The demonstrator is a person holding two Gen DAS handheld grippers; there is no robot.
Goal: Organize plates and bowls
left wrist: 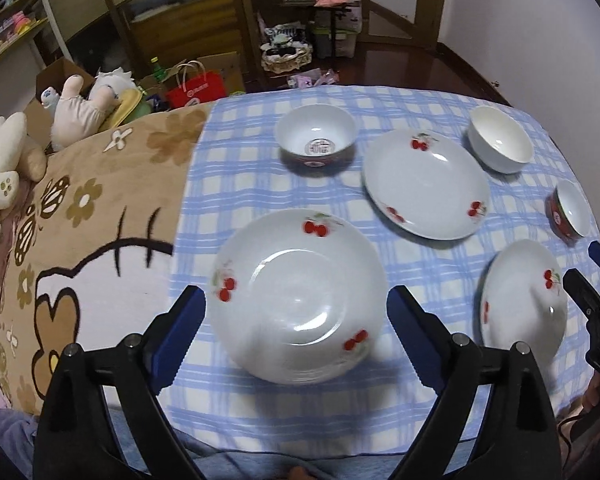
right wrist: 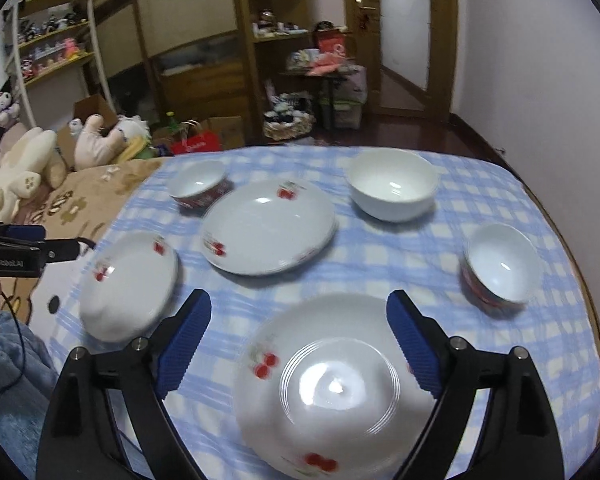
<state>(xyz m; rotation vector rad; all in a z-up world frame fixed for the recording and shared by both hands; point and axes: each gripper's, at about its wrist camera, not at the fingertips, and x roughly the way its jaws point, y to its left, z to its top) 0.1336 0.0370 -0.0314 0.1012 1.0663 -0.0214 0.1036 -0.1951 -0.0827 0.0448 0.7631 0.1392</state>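
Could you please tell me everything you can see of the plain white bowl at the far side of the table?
The plain white bowl looks like glossy ceramic, with no pattern visible inside or out. It stands upright and empty on the blue checked cloth, to the right of the far cherry plate and apart from it. A highlight shows in its base. Nothing touches it but the cloth.

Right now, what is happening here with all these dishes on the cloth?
A person holds a gripper in each hand over a blue checked cloth. Both the left gripper and the right gripper are open and hold nothing. Three cherry plates lie apart on the cloth, not stacked. Three bowls stand separately too: a plain white bowl and two red-sided bowls. Each gripper hangs above a plate, so the sorting is not yet done.
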